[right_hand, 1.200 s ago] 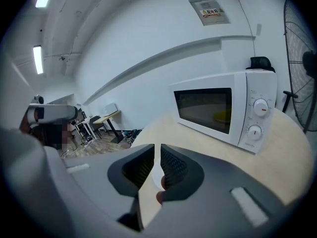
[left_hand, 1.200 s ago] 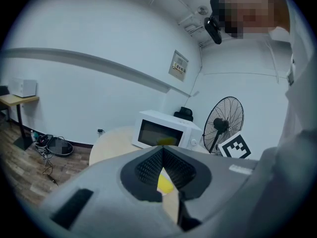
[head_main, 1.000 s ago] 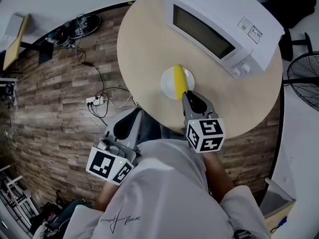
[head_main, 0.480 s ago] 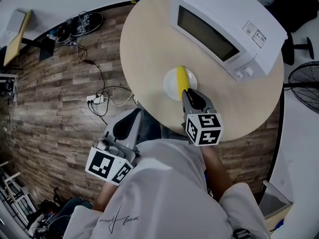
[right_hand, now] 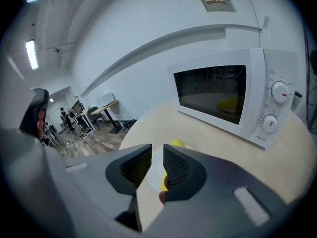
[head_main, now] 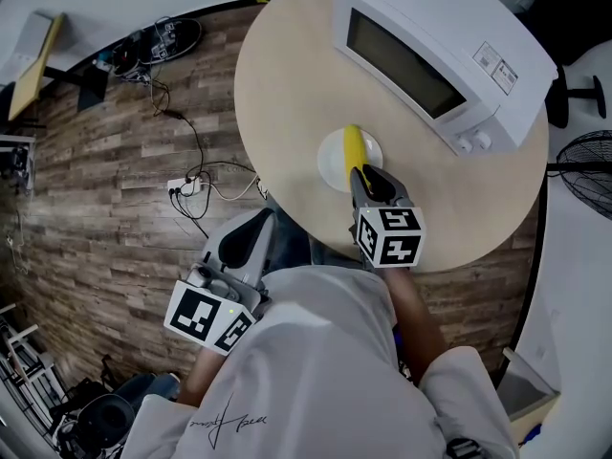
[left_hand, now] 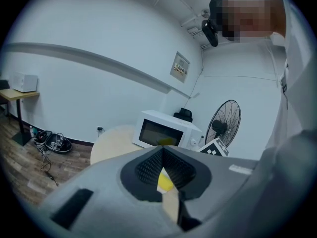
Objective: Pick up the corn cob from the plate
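A yellow corn cob point(head_main: 355, 148) lies across a small white plate point(head_main: 330, 161) on the round wooden table point(head_main: 287, 103). My right gripper point(head_main: 366, 175) hovers over the cob's near end, pointing down at it. In the right gripper view its jaws point(right_hand: 157, 148) have just been opening and stand a narrow gap apart with nothing between the pads. The cob point(right_hand: 177, 144) and plate point(right_hand: 154, 170) show just beyond them. My left gripper point(head_main: 253, 223) hangs off the table by my body, tips together point(left_hand: 161, 150), with the far-off cob point(left_hand: 165, 182) showing behind them.
A white microwave point(head_main: 430, 55) with its door shut stands on the table just behind the plate. A floor fan point(head_main: 588, 161) is at the right. A power strip and cables point(head_main: 182, 194) lie on the wooden floor to the left.
My right gripper has sunk and moved forward over the near end of the cob, and its jaws have parted a little. The left gripper has stayed put.
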Available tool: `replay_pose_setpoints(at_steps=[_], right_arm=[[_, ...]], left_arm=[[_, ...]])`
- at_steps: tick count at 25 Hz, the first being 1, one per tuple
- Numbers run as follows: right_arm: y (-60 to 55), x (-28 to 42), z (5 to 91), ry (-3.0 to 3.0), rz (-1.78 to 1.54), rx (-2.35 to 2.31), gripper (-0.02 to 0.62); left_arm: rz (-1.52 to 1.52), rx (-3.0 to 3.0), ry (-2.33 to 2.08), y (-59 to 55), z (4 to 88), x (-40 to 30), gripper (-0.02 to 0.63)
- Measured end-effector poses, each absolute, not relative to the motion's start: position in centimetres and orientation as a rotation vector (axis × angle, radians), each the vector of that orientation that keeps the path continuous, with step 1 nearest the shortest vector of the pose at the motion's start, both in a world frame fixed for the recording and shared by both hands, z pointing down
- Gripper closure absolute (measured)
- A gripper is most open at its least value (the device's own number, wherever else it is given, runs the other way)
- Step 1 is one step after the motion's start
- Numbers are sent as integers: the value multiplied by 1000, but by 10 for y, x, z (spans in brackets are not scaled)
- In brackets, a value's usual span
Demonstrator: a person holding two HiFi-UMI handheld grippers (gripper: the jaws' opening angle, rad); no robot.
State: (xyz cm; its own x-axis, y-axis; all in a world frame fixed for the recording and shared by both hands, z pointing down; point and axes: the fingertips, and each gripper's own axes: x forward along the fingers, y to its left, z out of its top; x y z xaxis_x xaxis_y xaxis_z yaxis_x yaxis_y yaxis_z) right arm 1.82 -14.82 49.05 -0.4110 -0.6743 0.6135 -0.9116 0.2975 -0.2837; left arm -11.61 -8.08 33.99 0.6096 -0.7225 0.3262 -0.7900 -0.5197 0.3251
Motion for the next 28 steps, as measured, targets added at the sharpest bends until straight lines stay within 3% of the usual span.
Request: replay_pose_setpoints(at_steps=[28], right_arm=[[-161, 13, 563, -2007, 918, 1343, 377]], left_arm=[[218, 2331, -1236, -86, 352, -139, 604]])
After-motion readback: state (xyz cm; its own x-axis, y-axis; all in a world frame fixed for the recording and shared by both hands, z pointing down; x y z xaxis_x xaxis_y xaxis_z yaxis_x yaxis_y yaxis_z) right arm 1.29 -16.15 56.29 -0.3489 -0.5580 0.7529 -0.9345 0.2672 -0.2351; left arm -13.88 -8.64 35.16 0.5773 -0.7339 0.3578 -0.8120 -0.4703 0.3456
